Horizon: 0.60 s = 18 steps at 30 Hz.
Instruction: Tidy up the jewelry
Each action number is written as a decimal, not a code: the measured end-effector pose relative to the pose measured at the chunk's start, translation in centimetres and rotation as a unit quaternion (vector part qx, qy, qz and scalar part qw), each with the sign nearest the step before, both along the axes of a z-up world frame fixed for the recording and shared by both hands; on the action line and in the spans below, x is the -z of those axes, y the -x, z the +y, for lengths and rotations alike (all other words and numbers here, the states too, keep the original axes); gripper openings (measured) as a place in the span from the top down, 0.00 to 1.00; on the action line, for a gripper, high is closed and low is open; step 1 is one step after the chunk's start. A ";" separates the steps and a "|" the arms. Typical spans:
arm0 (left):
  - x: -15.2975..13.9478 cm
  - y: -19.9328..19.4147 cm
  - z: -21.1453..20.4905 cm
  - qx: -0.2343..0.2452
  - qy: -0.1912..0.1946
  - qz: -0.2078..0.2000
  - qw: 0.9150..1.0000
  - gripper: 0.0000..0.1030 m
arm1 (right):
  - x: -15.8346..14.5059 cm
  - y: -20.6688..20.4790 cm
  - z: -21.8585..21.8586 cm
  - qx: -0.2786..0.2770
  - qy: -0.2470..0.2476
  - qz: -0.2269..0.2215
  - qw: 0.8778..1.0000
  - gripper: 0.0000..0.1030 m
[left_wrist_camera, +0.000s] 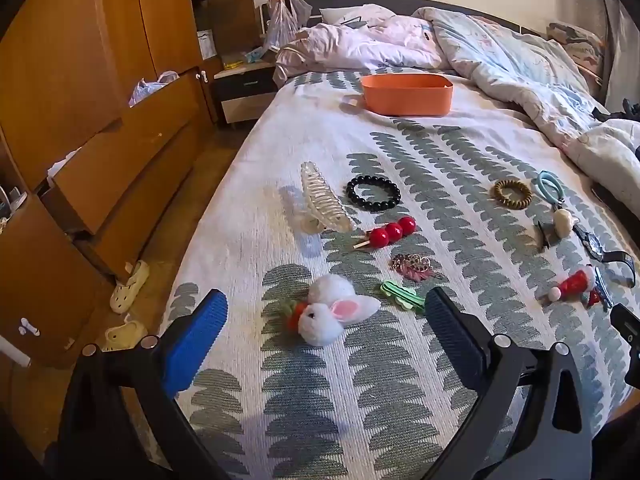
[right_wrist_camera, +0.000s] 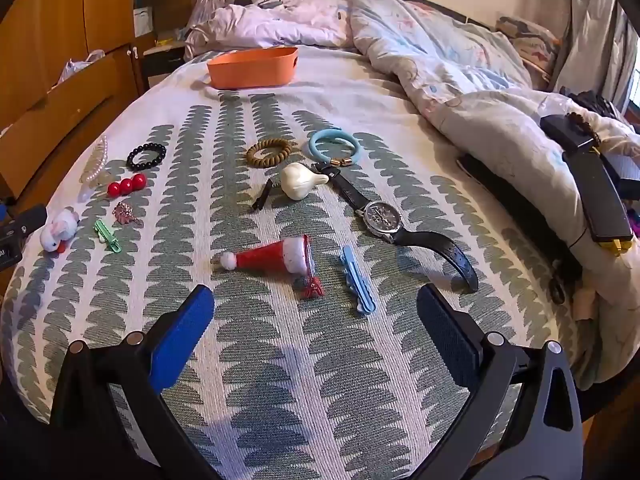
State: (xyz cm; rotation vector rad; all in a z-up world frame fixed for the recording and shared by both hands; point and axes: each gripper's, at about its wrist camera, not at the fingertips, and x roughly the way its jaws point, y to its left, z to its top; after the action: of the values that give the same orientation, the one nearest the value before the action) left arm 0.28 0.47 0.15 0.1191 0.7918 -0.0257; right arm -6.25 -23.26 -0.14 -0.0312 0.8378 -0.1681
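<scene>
Both claws hang over a bed (left_wrist_camera: 400,360) spread with a white cover printed in grey-green scallops, and each stands wide apart with nothing between its pads. The left claw (left_wrist_camera: 320,312) frames a white plush rabbit clip with pink ears (left_wrist_camera: 336,312), the nearest piece to it, with a small green ridged clip (left_wrist_camera: 402,296) just beside the right pad. Only this view shows clearly the clear plastic hair claw clip (left_wrist_camera: 324,204), the black beaded bracelet (left_wrist_camera: 373,193), the stick of three red balls (left_wrist_camera: 390,232) and the pink-and-gold brooch (left_wrist_camera: 412,266); the other view squeezes them small at its left edge. It also takes in the wooden wardrobe drawers (left_wrist_camera: 120,168) and pale slippers (left_wrist_camera: 130,286) on the floor.

The right claw (right_wrist_camera: 316,312) looks over a red and white Santa-hat clip (right_wrist_camera: 272,258) and a light blue ridged clip (right_wrist_camera: 358,282), neither touched. This view alone gives the black-strapped wristwatch (right_wrist_camera: 382,214) whole, along with the cream garlic-shaped charm (right_wrist_camera: 300,180), the light blue ring bracelet (right_wrist_camera: 335,145) and the brown spiral hair tie (right_wrist_camera: 268,153).

The orange plastic bin (left_wrist_camera: 407,94) stands farther up the bed in both views, well apart from the jewelry, near the crumpled quilt (right_wrist_camera: 420,52)
</scene>
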 end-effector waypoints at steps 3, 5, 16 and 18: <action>0.1 -0.2 0.1 -0.005 -0.003 0.006 1.000 0.05 | 0.0 0.0 0.0 0.000 0.004 0.000 1.000 0.03; 0.3 0.0 0.4 -0.011 0.003 0.013 1.000 0.05 | -0.1 0.0 -0.1 0.001 0.002 -0.002 1.000 0.03; 0.9 -0.1 0.6 -0.016 -0.021 0.025 0.999 0.05 | -0.5 0.2 -0.2 -0.004 -0.012 -0.013 1.000 0.03; 1.0 -0.2 0.8 -0.021 -0.019 0.032 0.999 0.05 | -0.7 0.4 -0.3 -0.001 -0.006 -0.020 1.000 0.03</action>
State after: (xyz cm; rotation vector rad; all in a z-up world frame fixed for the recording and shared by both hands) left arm 0.52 1.22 -0.89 0.1379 0.8592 0.0258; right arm -6.60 -23.52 0.58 -0.0187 0.7994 -0.1608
